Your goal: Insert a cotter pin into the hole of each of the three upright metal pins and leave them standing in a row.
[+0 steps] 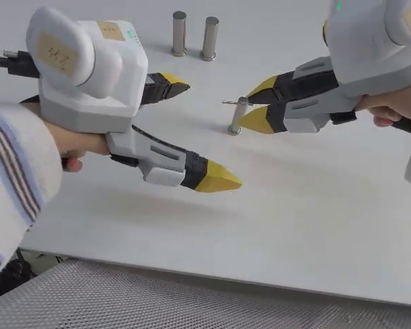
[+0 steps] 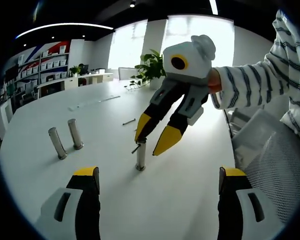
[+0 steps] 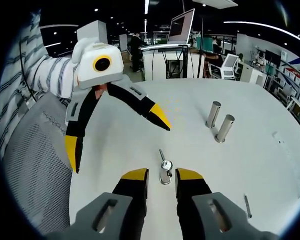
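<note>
Evidently one down and two to go, judging by the layout. Just off centre in the head view, toward one o'clock: a metal pin (image 1: 237, 118) upright on the white table (image 1: 315, 226), with a cotter pin (image 1: 230, 102) threaded through the cross-hole near its top and poking out toward nine o'clock. Bracketed by the right gripper (image 1: 245, 110), jaws narrowly parted either side of the pin's head. Not clamped, going by the sliver of gap on each side in the right gripper view. At nine o'clock, the left gripper (image 1: 213, 133), jaws spread wide and carrying nothing. At twelve o'clock, a second metal pin (image 1: 180, 33) and a third metal pin (image 1: 210, 38), upright, just beside each other and well apart from the first; cross-holes too small to read. Flat on the table at five o'clock of the right gripper view, a spare cotter pin (image 3: 247, 206).

Probably solid steel uprights: stiff, dense, smooth enough to slip, and tippy on so small a foot. Best steadied mid-shaft, below the hole. Thin, light, springy wire for the cotter pins, awkward to lift off a flat top. Best pinched at the looped head, legs left free to enter the hole.
</note>
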